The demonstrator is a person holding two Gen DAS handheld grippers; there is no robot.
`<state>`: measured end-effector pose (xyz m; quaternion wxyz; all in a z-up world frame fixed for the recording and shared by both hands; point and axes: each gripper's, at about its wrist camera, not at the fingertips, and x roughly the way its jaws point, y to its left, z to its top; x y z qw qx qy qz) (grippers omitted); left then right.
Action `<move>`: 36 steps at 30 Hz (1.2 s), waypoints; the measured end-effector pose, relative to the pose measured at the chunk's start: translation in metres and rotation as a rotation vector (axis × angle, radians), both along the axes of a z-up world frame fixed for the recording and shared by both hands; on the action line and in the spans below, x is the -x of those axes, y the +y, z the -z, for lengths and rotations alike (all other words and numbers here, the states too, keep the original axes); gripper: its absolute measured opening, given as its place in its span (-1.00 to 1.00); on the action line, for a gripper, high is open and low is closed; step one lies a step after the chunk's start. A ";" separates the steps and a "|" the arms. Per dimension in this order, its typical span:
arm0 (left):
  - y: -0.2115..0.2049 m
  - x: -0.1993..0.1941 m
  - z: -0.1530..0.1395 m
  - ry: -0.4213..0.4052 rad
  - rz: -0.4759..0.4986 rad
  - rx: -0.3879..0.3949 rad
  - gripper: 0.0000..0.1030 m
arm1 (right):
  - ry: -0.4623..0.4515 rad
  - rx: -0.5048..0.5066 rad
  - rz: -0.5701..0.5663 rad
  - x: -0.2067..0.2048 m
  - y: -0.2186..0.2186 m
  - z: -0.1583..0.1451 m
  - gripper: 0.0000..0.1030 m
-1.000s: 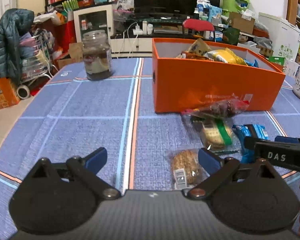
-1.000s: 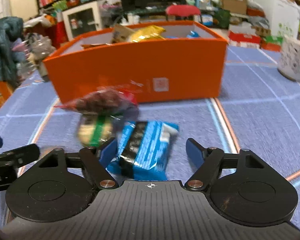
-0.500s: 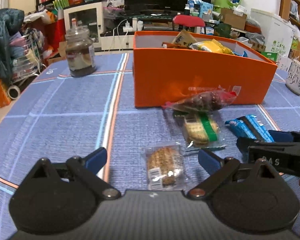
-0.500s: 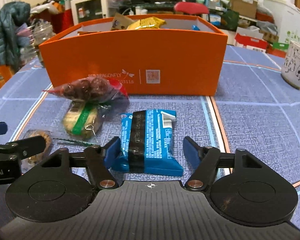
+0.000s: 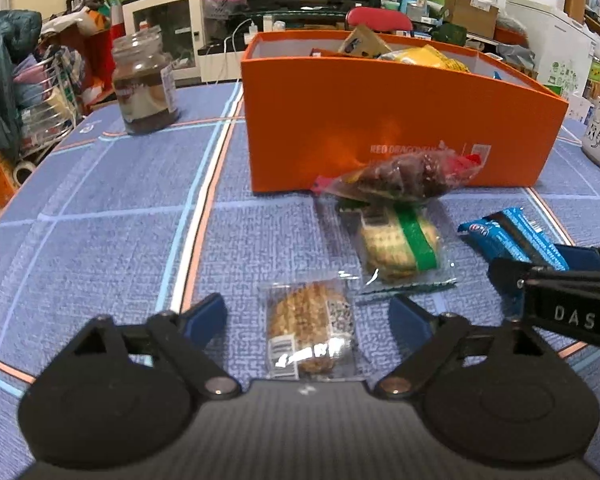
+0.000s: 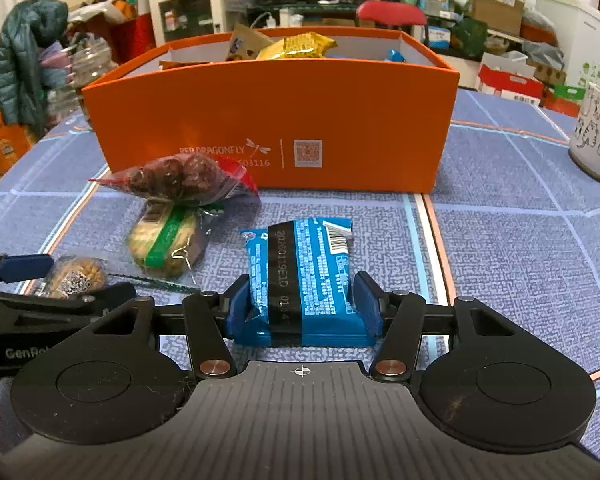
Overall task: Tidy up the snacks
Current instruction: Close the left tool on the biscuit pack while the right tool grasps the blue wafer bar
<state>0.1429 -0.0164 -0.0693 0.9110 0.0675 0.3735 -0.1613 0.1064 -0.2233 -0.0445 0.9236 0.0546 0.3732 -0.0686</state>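
An orange box (image 5: 380, 120) (image 6: 260, 120) with several snacks in it stands on the blue tablecloth. In front of it lie a red-edged bag of brown balls (image 5: 404, 178), a green-banded cracker pack (image 5: 400, 240), a clear cookie packet (image 5: 312, 328) and a blue snack packet (image 6: 300, 276). My left gripper (image 5: 308, 316) straddles the cookie packet with its jaws closing, pads clear of the wrapper on both sides. My right gripper (image 6: 302, 304) is closing too, and both pads press the sides of the blue snack packet on the cloth.
A glass jar (image 5: 144, 84) with dark contents stands at the back left of the table. A white patterned mug (image 6: 598, 140) sits at the right edge. Beyond the table's left edge are a rack, a jacket and room clutter.
My left gripper moved in over the cookie packet, which now lies between its fingers, and its jaws narrowed. The right jaws closed from wide apart onto the blue packet.
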 end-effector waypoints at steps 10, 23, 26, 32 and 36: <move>0.003 0.003 -0.009 0.023 -0.002 0.020 -0.26 | 0.002 -0.030 -0.007 0.001 0.000 -0.002 -0.25; 0.009 0.003 -0.012 0.041 -0.011 0.035 -0.33 | -0.014 -0.006 -0.025 0.004 0.005 -0.009 -0.25; 0.010 0.002 -0.012 0.041 -0.013 0.035 -0.33 | -0.016 -0.005 -0.024 0.005 0.006 -0.010 -0.25; 0.011 0.003 -0.015 0.031 -0.011 0.036 -0.33 | -0.037 0.016 -0.029 0.008 0.008 -0.016 -0.25; 0.011 0.004 -0.017 0.032 -0.012 0.033 -0.33 | -0.044 0.021 -0.032 0.010 0.010 -0.020 -0.25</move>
